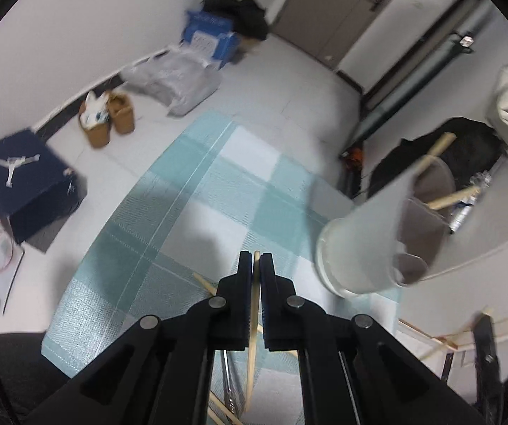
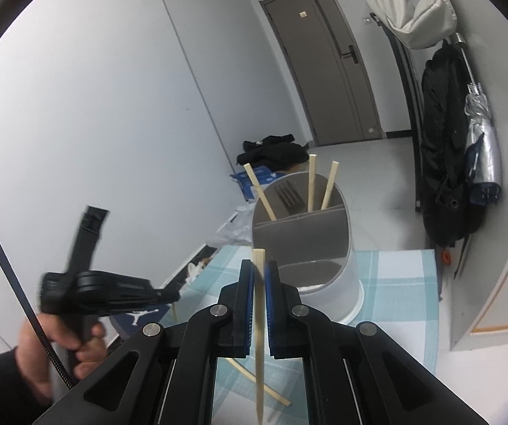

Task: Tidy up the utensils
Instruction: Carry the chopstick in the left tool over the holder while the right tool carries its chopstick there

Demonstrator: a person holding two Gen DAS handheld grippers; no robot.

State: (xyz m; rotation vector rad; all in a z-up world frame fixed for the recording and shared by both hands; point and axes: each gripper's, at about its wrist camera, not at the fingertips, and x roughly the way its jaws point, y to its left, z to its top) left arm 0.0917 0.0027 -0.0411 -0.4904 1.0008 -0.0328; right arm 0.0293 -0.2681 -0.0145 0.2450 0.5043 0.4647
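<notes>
Both tongs pinch one chopstick each, left tongs (image 1: 255, 258) and right tongs (image 2: 260, 265), over the teal-checked tabletop (image 2: 395, 283) by the white holder (image 2: 310, 248) (small white-walled room, brown door (image 2: 328, 71)).

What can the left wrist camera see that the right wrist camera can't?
Only the left wrist view shows the dark blue box on the floor and the left gripper shut on a chopstick. Only the right wrist view shows the person's hand, the fork in the holder and the right gripper's own chopstick. Both show the white utensil holder and checked cloth.
</notes>
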